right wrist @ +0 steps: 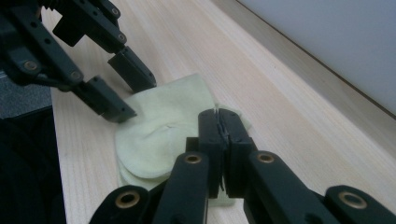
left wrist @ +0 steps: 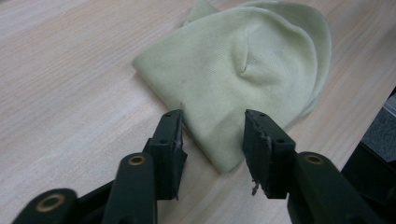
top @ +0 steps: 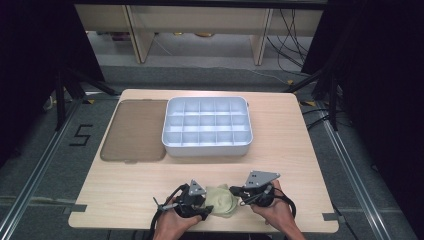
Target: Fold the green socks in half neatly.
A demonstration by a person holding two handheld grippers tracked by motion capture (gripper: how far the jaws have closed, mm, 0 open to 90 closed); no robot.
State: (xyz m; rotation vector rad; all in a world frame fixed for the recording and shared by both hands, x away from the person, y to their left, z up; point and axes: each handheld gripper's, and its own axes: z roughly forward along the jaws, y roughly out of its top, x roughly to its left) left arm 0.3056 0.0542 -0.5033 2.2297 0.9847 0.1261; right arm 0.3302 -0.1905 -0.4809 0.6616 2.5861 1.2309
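Folded pale-green cloth [top: 222, 199], table's near edge

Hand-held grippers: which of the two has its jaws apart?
The left hand-held gripper: its jaws stand apart either side of the pale green cloth's corner. The right hand-held gripper has its jaws pressed together at the cloth's edge.

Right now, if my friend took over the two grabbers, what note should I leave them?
Left gripper: jaws apart, straddling the near corner of the pale green folded cloth, not pressing it.
Right gripper: jaws shut at the cloth's opposite edge; whether they pinch any fabric I cannot tell.
The cloth lies on the table near the front edge, between both hands.
White divided tray and brown lid sit farther back, untouched.
Done: cloth folded over. Left: probably get a grip with the left gripper and go on.
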